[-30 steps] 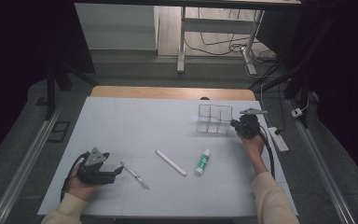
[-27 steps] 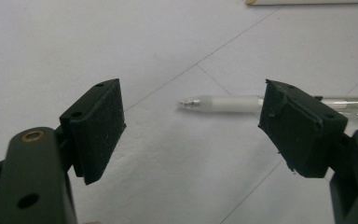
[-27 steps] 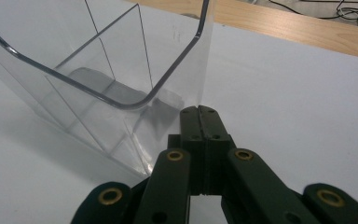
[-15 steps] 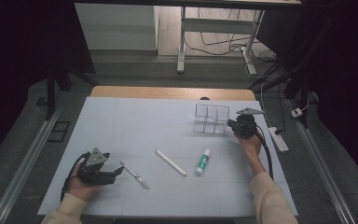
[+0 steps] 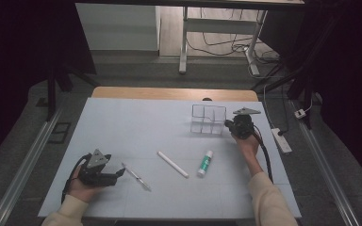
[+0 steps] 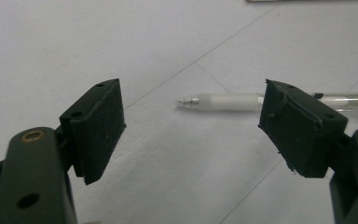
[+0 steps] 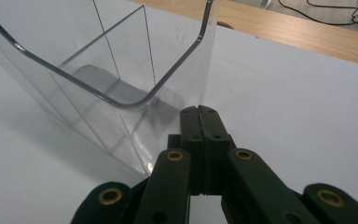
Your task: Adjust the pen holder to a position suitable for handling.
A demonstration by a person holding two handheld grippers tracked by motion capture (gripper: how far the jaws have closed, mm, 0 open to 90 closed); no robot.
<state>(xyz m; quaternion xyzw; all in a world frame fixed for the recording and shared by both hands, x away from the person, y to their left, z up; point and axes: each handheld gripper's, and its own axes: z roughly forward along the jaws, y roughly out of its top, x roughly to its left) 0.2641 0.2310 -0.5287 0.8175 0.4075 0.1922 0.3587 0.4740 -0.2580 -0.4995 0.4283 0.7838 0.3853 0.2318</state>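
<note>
High view — glue stick (image 5: 206, 163) label unreadable — beside white tube (image 5: 172, 164).

Dim room, cable-strewn floor (image 5: 226, 44)

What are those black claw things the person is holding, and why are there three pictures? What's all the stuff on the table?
Those claws are grippers: hand tools with two black jaws that pinch. A person holds one in each hand.

One picture comes from a camera up high, looking down at the table. The other two come from small cameras riding on each gripper, looking along its jaws.

The left gripper has its jaws wide open with nothing between them. A clear pen lies just beyond.

The right gripper is shut, its tip against the wall of a clear plastic organizer with compartments. I cannot tell whether it pinches that wall.

Also on the table are a white stick and a glue stick.
</note>
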